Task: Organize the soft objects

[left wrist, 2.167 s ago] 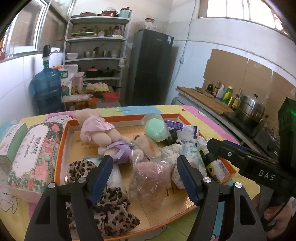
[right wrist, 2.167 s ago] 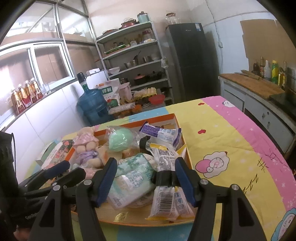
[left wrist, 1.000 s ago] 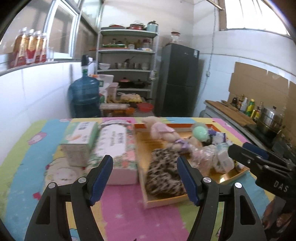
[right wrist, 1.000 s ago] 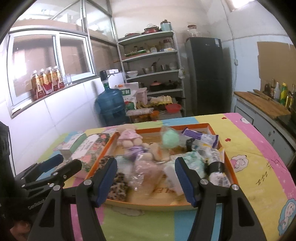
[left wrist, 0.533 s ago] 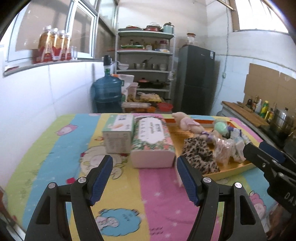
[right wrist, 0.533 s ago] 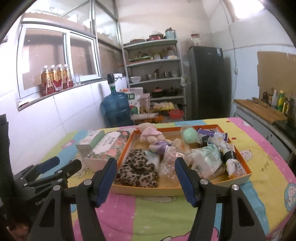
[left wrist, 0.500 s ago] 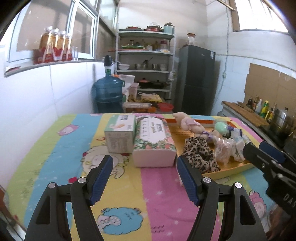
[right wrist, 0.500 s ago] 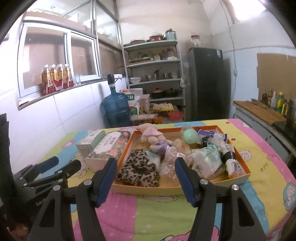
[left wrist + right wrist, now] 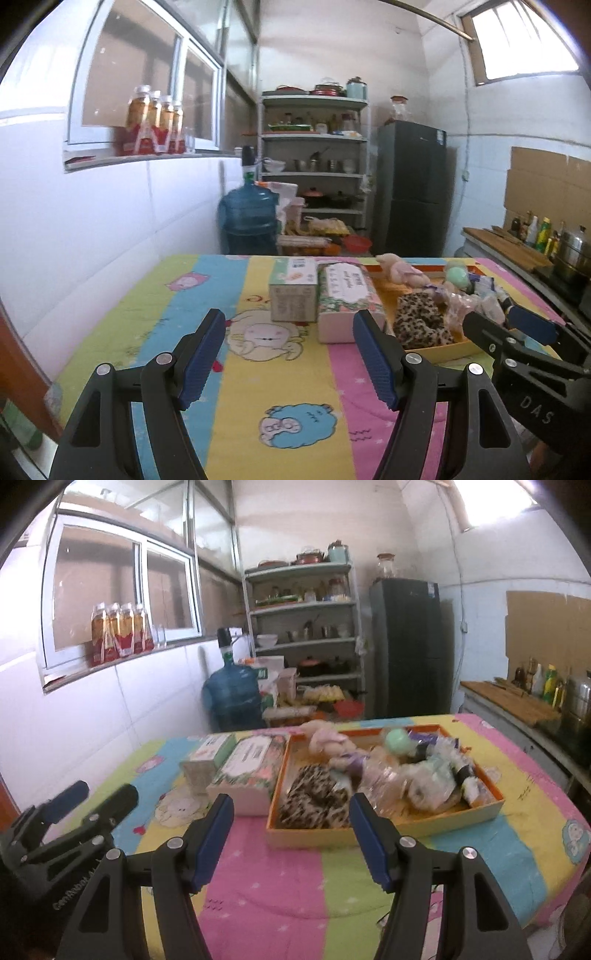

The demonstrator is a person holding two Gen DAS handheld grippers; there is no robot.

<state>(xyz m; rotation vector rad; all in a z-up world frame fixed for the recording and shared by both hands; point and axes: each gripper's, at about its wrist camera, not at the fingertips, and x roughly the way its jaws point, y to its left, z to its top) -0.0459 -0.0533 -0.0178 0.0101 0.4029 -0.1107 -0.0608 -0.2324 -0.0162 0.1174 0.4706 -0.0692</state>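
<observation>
**Both grippers open above the table, tray of soft objects ahead**

Left wrist view: the left gripper (image 9: pixel 288 354) fills the lower centre of the frame, jaws spread wide with nothing between the blue pads. Beyond it, at centre, two tissue boxes (image 9: pixel 321 295) stand side by side on the patterned tablecloth (image 9: pixel 236 406). The orange tray (image 9: pixel 454 347) lies right of centre, touching the floral box, and holds a leopard-print cloth (image 9: pixel 417 321), a plush doll (image 9: pixel 399 269), a green ball (image 9: pixel 456 275) and wrapped packets.

Right wrist view: the right gripper (image 9: pixel 290 836) sits at lower centre, jaws likewise wide and empty. The tray lies directly beyond it, at centre right.
</observation>
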